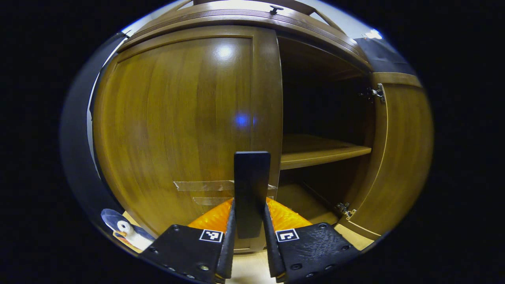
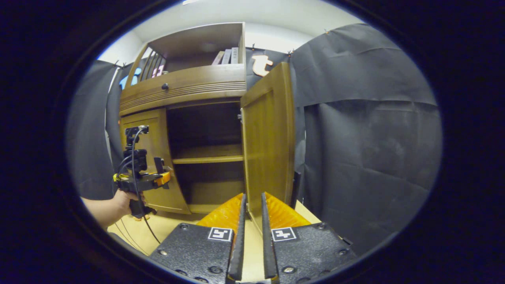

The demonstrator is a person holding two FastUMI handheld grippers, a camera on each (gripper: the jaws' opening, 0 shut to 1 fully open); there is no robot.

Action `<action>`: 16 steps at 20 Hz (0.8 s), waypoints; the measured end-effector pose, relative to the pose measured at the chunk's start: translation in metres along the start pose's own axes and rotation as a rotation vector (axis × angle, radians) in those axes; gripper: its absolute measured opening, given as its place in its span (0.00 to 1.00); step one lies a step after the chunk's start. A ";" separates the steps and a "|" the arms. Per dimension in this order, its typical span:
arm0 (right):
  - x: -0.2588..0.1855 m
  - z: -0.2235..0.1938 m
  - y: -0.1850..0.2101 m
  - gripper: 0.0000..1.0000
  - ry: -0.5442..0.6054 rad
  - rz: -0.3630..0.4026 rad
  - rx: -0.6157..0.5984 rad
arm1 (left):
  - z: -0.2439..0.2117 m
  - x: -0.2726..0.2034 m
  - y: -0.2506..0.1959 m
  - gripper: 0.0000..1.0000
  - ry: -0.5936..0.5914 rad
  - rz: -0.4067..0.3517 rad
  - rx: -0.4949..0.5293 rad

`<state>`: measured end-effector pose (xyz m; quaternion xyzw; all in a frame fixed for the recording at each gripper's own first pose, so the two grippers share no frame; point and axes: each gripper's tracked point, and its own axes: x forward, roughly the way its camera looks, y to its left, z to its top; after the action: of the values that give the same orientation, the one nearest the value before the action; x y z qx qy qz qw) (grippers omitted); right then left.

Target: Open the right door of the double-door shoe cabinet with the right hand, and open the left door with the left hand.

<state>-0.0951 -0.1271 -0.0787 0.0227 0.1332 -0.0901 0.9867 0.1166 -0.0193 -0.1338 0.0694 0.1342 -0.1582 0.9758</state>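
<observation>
My left gripper (image 1: pixel 250 221) is clamped on the dark handle (image 1: pixel 251 185) of the cabinet's closed left door (image 1: pixel 177 130), while my right gripper (image 2: pixel 252 221), nearly closed, holds nothing before the swung-open right door (image 2: pixel 268 146).

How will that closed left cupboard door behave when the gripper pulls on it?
The left door looks like stiff wood, so it probably won't bend. It should swing on hinges like the open right door. Its glossy face looks slippery, but the left gripper clamps a dark handle.
</observation>
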 end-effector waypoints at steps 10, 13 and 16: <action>0.011 0.002 0.022 0.49 -0.002 0.076 -0.015 | 0.002 -0.003 0.000 0.24 0.006 -0.001 -0.039; 0.019 -0.004 0.027 0.54 0.007 0.089 -0.025 | 0.002 -0.010 0.000 0.24 0.001 0.001 -0.033; 0.025 -0.010 0.039 0.55 0.020 0.123 -0.016 | -0.002 -0.021 0.001 0.24 0.004 0.005 -0.035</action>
<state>-0.0665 -0.0923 -0.0947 0.0237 0.1423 -0.0278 0.9891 0.0975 -0.0122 -0.1296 0.0530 0.1385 -0.1534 0.9770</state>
